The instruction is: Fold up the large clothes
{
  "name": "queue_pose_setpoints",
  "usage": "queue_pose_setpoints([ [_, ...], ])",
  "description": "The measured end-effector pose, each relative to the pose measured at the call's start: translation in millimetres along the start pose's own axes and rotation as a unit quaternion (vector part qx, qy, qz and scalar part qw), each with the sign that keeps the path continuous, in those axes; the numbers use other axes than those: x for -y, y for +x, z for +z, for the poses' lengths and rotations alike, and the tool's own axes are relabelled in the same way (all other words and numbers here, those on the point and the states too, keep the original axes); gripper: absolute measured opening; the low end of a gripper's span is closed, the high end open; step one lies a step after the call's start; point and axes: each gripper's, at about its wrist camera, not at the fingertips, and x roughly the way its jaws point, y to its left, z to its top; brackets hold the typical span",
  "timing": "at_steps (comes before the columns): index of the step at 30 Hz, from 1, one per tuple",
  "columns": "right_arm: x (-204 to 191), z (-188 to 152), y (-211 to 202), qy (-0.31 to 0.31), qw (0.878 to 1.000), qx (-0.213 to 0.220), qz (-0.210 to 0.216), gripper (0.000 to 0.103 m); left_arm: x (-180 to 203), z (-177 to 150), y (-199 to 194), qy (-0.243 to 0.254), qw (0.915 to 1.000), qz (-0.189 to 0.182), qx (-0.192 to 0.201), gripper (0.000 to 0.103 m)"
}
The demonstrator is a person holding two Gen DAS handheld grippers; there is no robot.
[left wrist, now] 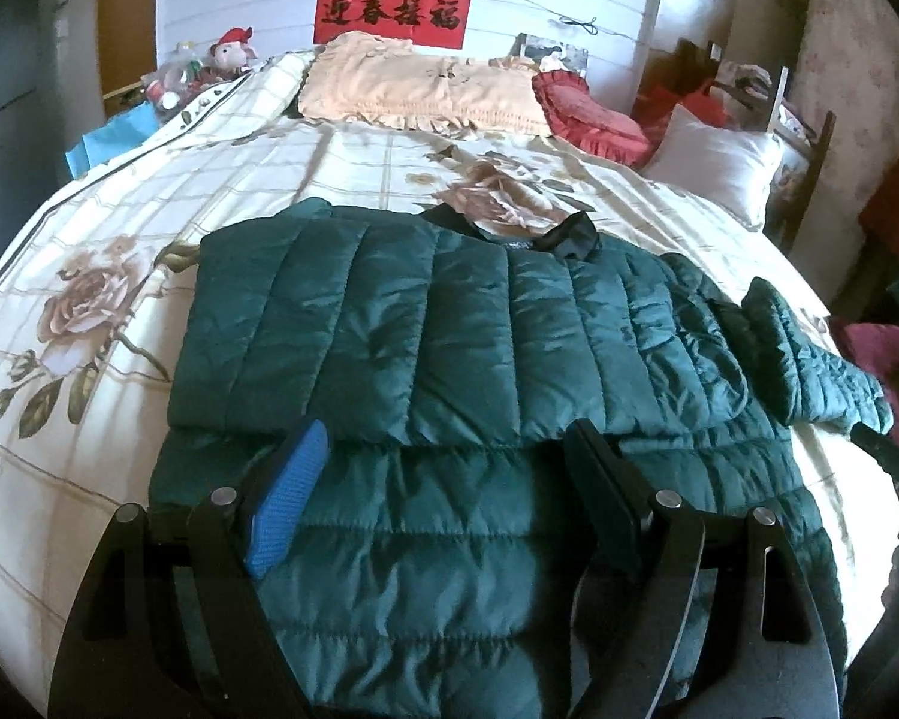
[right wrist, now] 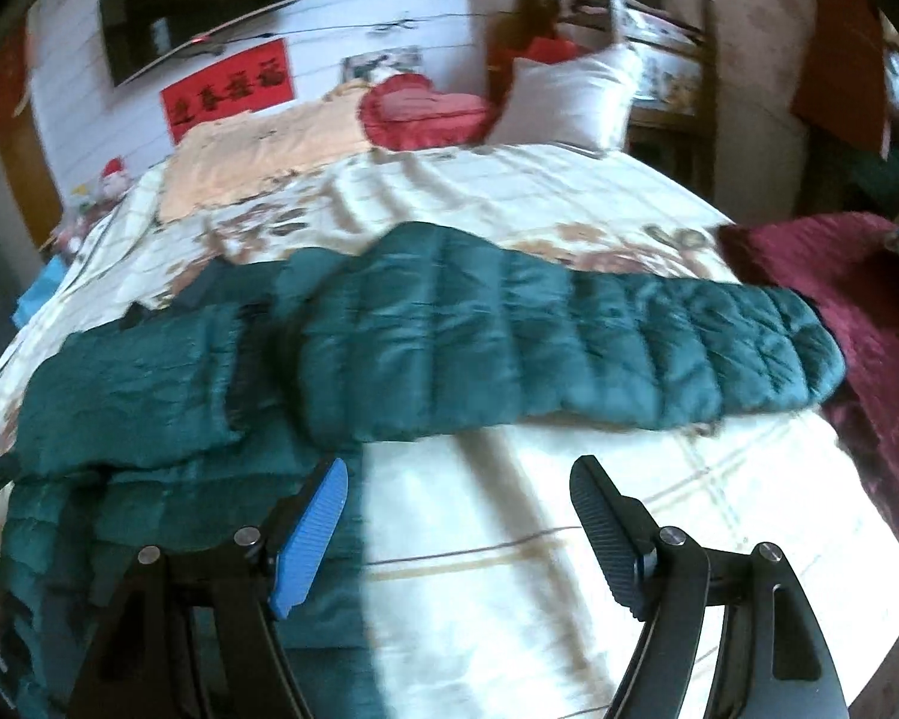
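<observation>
Both grippers hang over a bed (left wrist: 168,180) with their jaws released, nothing between them. From the left wrist view, the left gripper (left wrist: 443,467) sits just above a green padded jacket (left wrist: 449,323) spread flat across the flowered bedspread, one side folded in over the body. From the right wrist view, which is blurred, the right gripper (right wrist: 458,509) hovers over bare bedspread beside the jacket's hem, while a sleeve (right wrist: 569,335) stretches out sideways toward a dark red cloth (right wrist: 857,311) at the bed's edge. Pillows (left wrist: 425,90) lie at the headboard end.
</observation>
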Motion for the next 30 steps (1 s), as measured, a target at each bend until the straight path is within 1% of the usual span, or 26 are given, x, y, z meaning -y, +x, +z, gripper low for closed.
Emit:
queue_pose_setpoints([
  [5,49,3,4,0.051,0.998,0.005,-0.031,0.075,2,-2,2,0.001,1.0,0.004,-0.004,0.082],
  [8,81,8,6,0.089,0.995,0.01,-0.051,0.08,-1,-4,6,-0.005,0.9999,0.004,-0.011,0.082],
  [9,91,9,8,0.101,0.993,0.011,-0.06,0.08,-2,-5,7,-0.007,0.9999,0.005,-0.013,0.082],
  [14,151,18,23,0.156,0.981,0.004,-0.115,0.08,-4,-8,14,-0.016,0.9996,0.003,-0.024,0.082],
  [19,196,25,36,0.212,0.968,0.004,-0.137,0.08,-4,-10,15,-0.015,0.9995,0.005,-0.027,0.082],
  [21,210,28,45,0.232,0.962,0.0,-0.145,0.08,-6,-10,16,-0.02,0.9994,0.003,-0.029,0.082],
  [25,223,32,56,0.255,0.957,-0.003,-0.14,0.08,-8,-12,19,-0.025,0.999,0.002,-0.036,0.082],
  [27,226,35,62,0.262,0.955,0.0,-0.141,0.08,-7,-13,20,-0.023,0.999,0.004,-0.039,0.082],
  [30,235,39,69,0.28,0.948,0.007,-0.15,0.08,-6,-15,22,-0.024,0.9988,0.003,-0.044,0.082],
])
